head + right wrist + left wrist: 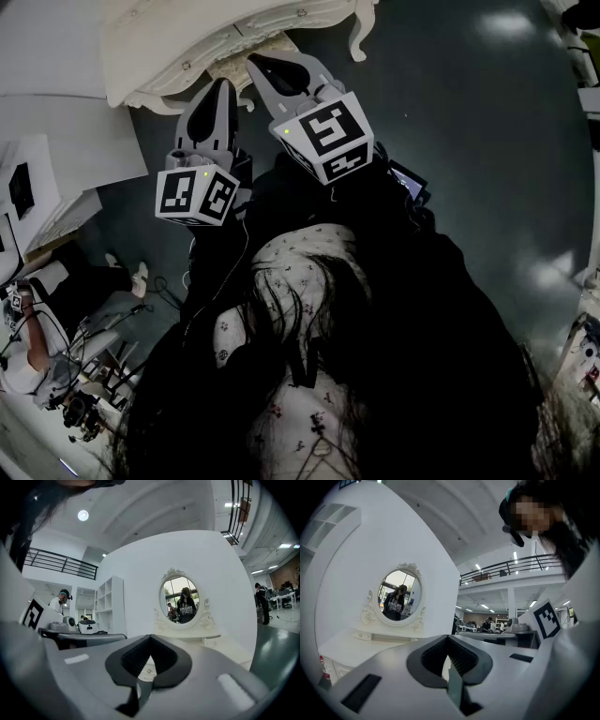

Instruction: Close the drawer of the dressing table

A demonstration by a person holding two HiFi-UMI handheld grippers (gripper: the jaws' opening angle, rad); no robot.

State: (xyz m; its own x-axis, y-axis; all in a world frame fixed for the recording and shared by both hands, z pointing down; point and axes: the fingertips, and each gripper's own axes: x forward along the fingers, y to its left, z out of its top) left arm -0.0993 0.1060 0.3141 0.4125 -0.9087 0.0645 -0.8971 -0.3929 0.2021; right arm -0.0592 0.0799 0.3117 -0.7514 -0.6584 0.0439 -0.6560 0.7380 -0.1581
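Looking down through the head view, I have both claws raised side by side, noses aimed at 12 o'clock toward the table (159, 56). The left claw (221, 92) sits at about 11 o'clock from the frame's middle and the right claw (265, 66) just beside it, slightly nearer the table. The right tips lie over the table's carved front edge, though I cannot tell whether they touch it.

The drawer (242, 42) is in the middle of that front edge. A beige patterned patch (234, 64) shows below it, between the two claws. I cannot tell how far out the drawer stands.

In its own view, the left claw (449, 641) has its jaws pressed together at the tips with nothing between them. The mirror (399, 597) hangs at 10 o'clock above the white tabletop (342, 644).

The right claw (150, 641) is likewise closed and empty. Its view has the mirror (182, 599) at 1 o'clock and the tabletop (225, 644) at 3 o'clock.
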